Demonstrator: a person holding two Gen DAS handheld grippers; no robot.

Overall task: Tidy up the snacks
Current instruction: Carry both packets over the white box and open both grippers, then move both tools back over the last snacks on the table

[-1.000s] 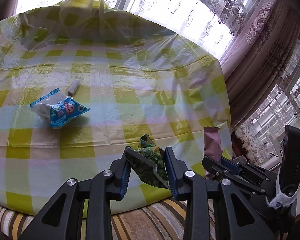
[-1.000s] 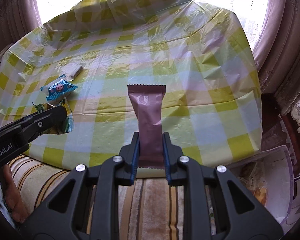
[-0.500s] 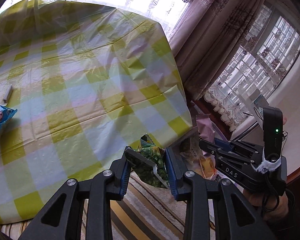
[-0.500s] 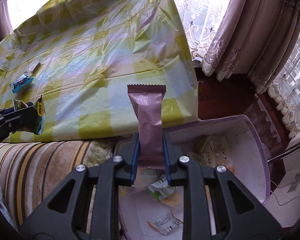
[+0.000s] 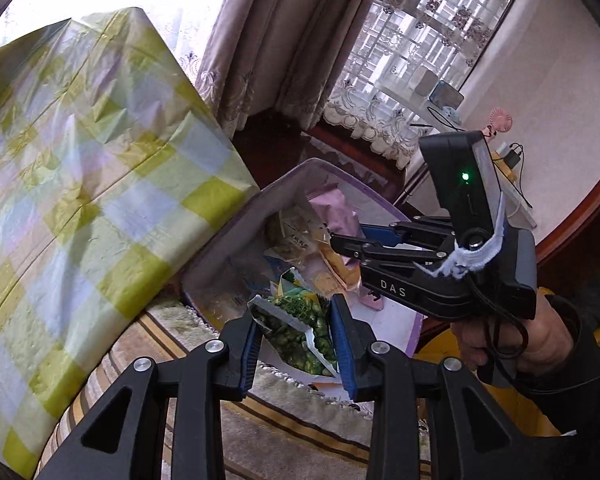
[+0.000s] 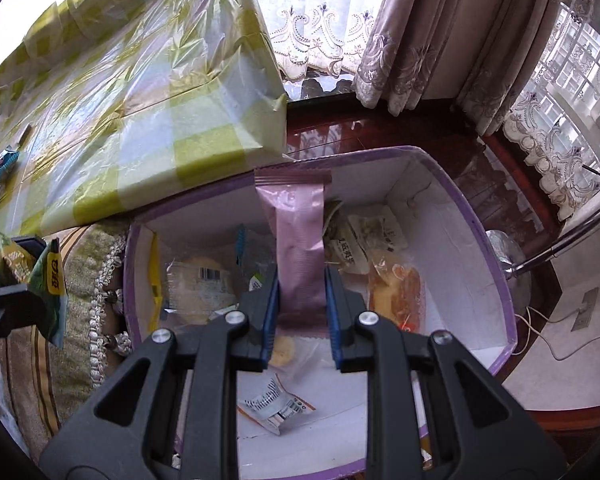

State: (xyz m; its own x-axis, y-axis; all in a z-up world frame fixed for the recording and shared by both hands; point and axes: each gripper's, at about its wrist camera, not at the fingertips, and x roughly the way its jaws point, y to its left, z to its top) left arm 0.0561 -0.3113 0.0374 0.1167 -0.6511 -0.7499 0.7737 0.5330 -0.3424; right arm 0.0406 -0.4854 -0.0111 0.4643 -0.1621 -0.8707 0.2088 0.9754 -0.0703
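Because both snacks are thin film packets, they look light, soft and a little slippery, so each is best taken across its flat faces near one sealed end, where the crimp gives the pads something stiffer to bite on. The right hand-held gripper [image 6: 302,300] does just that: its jaws are narrowed onto the lower end of the mauve bar wrapper [image 6: 298,236], which stands upright out of the pads with its serrated top seal free, above the open purple-rimmed box [image 6: 496,264]. That wrapper is long, matte and plain, and seems firm enough along its length not to droop. The left hand-held gripper [image 5: 296,338] is closed on the green pea packet [image 5: 298,320], a crinkly pouch printed with green peas and edged in white, held slantwise between the blue pads; it looks puffier and likelier to twist or crush if squeezed hard. This packet hangs over the near edge of the same box, beside the desk [image 5: 80,184] under its yellow-checked plastic cover. Other packets lie loose on the box floor, so a gentle release from low down should be enough for both.
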